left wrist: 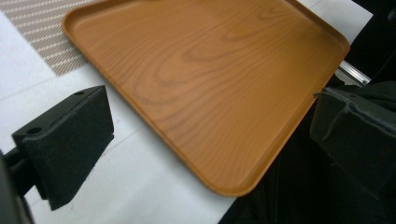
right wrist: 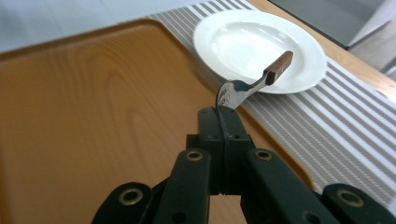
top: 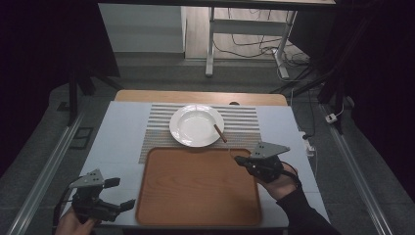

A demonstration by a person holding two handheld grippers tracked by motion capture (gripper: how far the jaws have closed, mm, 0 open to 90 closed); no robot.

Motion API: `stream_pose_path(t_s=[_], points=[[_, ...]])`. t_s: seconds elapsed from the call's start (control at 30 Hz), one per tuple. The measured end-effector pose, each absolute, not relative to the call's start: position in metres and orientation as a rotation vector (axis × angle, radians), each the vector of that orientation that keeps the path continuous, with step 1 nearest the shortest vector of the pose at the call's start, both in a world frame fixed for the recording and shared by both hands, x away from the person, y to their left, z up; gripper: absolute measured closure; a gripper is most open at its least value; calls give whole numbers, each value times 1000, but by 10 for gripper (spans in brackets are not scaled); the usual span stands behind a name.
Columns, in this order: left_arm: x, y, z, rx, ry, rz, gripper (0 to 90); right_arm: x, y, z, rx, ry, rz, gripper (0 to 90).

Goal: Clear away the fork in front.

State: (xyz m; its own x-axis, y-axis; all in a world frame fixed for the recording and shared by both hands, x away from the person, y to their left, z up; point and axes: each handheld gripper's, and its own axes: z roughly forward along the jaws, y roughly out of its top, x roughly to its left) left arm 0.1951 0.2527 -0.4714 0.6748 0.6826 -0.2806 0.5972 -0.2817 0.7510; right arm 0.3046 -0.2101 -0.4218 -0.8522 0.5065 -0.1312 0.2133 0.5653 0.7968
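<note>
A white plate (top: 195,125) (right wrist: 252,42) sits on a striped placemat (top: 244,120) (right wrist: 327,121). Just in front of it lies a brown wooden tray (top: 195,186) (left wrist: 210,70) (right wrist: 93,116). My right gripper (top: 240,160) (right wrist: 219,116) is over the tray's far right corner, shut on the metal end of a wooden-handled utensil (top: 220,133) (right wrist: 278,65). The handle points out over the plate's right rim; I cannot tell whether it touches. My left gripper (top: 121,194) (left wrist: 210,140) is open by the tray's near left corner, with nothing between its fingers.
A white mat (top: 122,137) covers the table around the placemat and tray. The table's front edge runs just below the tray. Desk legs and cables (top: 254,49) stand on the floor beyond the table's far edge.
</note>
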Motion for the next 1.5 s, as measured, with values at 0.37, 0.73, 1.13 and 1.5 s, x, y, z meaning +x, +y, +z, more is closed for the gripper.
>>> stream_pose_path(t_s=[0.37, 0.73, 1.13, 1.5], points=[[218, 228, -461, 2047, 906, 90, 0, 283, -216, -425, 564, 2534, 1364, 900], [252, 191, -450, 2150, 762, 99, 0, 260, -217, -429, 495, 2614, 1497, 900], [279, 147, -449, 2295, 511, 96, 0, 239, -210, -433, 377, 2697, 1575, 900], [285, 101, -449, 2452, 109, 49, 267, 231, -203, -435, 218, 2787, 1584, 900]])
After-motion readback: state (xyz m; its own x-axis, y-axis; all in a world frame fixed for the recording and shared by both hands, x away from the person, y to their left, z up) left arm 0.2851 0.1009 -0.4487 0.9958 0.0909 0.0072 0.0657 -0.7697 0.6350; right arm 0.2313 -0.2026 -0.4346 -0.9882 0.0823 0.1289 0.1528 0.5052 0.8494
